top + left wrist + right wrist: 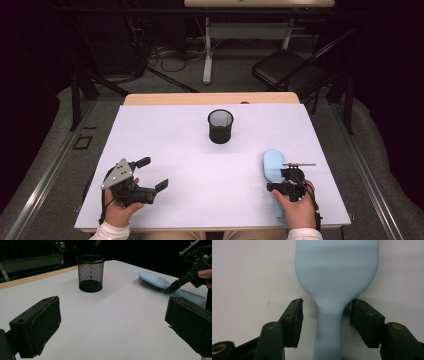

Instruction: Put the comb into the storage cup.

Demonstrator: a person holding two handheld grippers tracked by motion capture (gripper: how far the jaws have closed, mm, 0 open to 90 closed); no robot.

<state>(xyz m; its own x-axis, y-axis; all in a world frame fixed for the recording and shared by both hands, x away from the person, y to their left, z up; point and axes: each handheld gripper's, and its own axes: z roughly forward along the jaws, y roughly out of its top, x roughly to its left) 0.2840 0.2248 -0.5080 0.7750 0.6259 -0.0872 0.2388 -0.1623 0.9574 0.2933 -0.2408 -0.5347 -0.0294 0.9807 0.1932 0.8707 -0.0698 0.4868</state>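
From the high view, a white surface (200,165) carries a black mesh cup (220,126) standing upright near the middle of its far edge. A pale blue hairbrush (273,170) lies toward the near right corner, its head pointing to the far edge and its handle running back toward the near edge under the person's right hand. The right tongs (289,176) sit directly over the brush where head meets handle. Near the left part of the near edge, the left tongs (152,174) rest in the person's left hand, spread wide with nothing between the jaws, well apart from the cup and the brush.

In the left gripper view, the two black jaws stand far apart at the bottom corners, bare surface between them. The mesh cup (90,273) stands beyond, and the hairbrush (160,282) lies bristles down to the right, with the right tongs (172,287) lowered to it.

In the right gripper view, the right tongs (325,320) straddle the neck of the hairbrush (337,272). The jaws stand partly open, a gap showing on the left side; the right pad is just beside the handle, and whether it touches cannot be told.
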